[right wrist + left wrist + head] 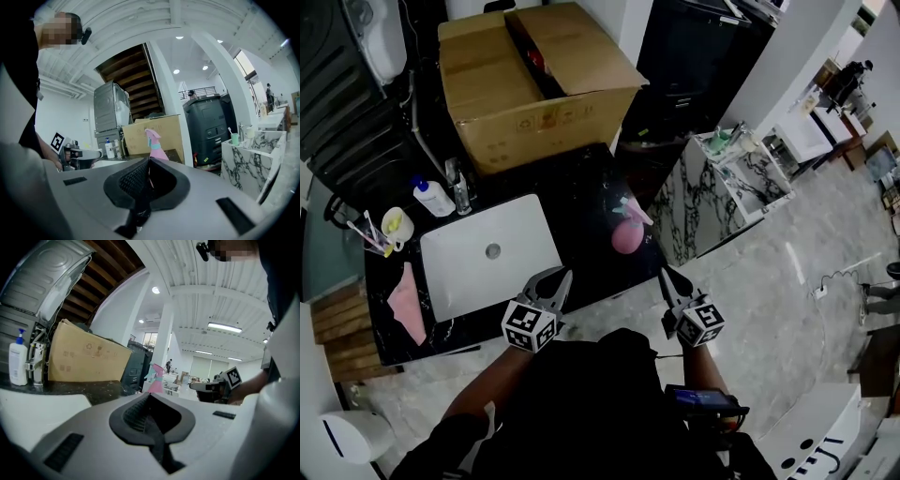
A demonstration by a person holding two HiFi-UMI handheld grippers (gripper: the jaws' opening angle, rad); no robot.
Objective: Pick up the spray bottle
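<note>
Both my tongs, left gripper (pixel 563 275) and right gripper (pixel 665 273), were closed on nothing at the near edge of the black counter (pixel 581 183). One pink spray bottle (pixel 627 234) stood upright just beyond, between them, untouched. Only the head view showed the one pink cloth (pixel 408 302). One white laptop (pixel 487 253) lay left of the bottle. One cardboard box (pixel 534 84) stood farthest.

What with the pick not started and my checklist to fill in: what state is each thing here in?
spray bottle: upright on the counter, not held
left gripper: shut, empty
right gripper: shut, empty
laptop: lid closed, lying flat
cardboard box: top flaps ajar
pump bottle: upright
</note>
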